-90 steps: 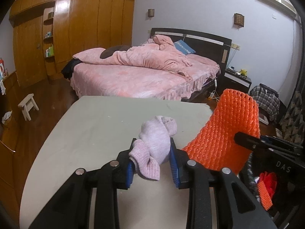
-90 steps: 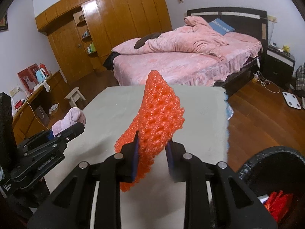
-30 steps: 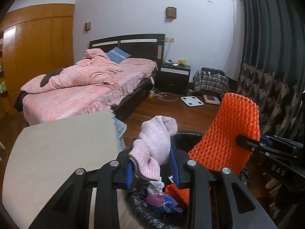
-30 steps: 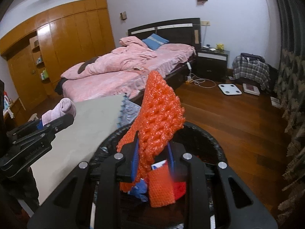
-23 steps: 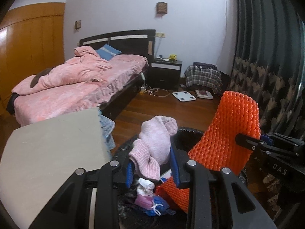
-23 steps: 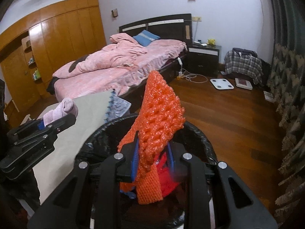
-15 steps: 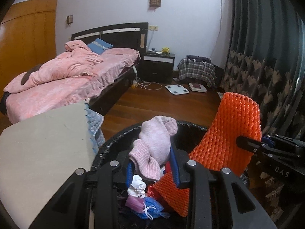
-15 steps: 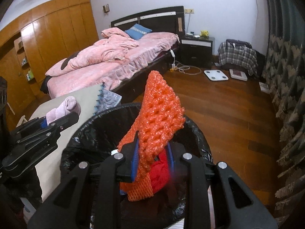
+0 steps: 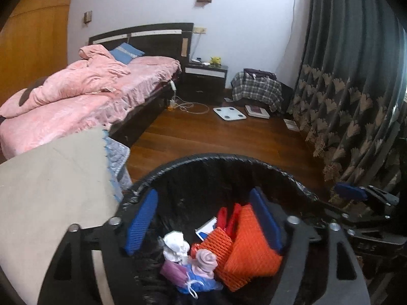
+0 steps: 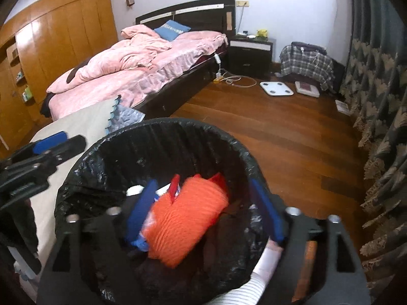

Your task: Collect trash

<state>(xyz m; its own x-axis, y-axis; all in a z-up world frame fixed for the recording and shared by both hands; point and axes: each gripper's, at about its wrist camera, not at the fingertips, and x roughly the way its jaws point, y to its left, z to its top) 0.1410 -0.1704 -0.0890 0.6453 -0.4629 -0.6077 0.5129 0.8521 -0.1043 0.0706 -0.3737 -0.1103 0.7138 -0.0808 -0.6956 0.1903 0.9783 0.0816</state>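
Black-lined bin (image 9: 213,160) under two claws, left claw (image 9: 203,218) and right claw (image 10: 203,208), both wide, empty.

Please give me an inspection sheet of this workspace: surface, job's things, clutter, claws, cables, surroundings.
Surface: grey table beside the bin.
Job's things: black-lined bin holds orange net, pink sock, other trash.
Clutter: scale on the floor.
Claws: left claw open over the bin; right claw open over the bin.
Cables: white cord by the bed.
Surroundings: pink bed, curtain, nightstand.
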